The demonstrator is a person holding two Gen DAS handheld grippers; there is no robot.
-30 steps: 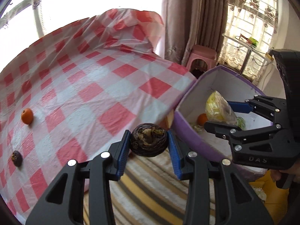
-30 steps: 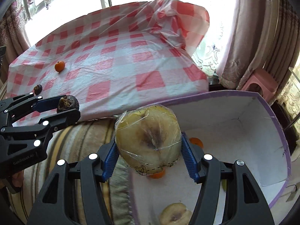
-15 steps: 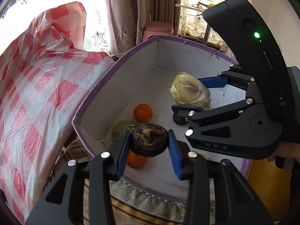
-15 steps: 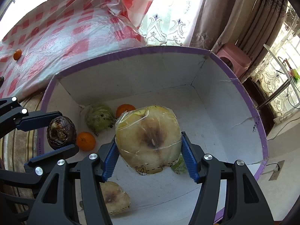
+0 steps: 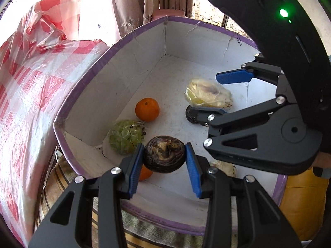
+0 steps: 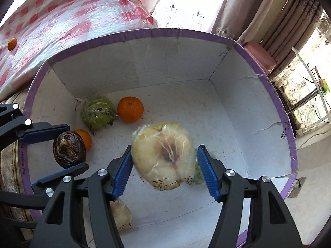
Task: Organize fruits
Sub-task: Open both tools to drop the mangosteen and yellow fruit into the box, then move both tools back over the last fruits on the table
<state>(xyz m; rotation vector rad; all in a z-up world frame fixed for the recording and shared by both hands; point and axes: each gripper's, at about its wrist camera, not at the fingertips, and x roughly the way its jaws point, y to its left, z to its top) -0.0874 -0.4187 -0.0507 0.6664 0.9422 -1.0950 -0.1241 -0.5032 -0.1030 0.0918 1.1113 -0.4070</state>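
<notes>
The box (image 6: 275, 103) is filling the frame's centre. The right hand-held gripper (image 6: 164, 170) is spreading wide, the wrapped fruit (image 6: 163, 157) dropping loose between its fingers. Lower left, the left hand-held gripper (image 5: 164, 161) is clamping the dark fruit (image 5: 164, 154); best lowering it near the floor before letting go.

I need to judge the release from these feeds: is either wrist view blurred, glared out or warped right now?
Right wrist view: the plastic-wrapped pale yellow fruit half between the open blue fingers is motion-smeared, while the purple-rimmed white cardboard box stays sharp. Left wrist view: the wrinkled dark purple fruit is crisp; window light blows out the upper left. Both views: fisheye bends the box rim.
</notes>
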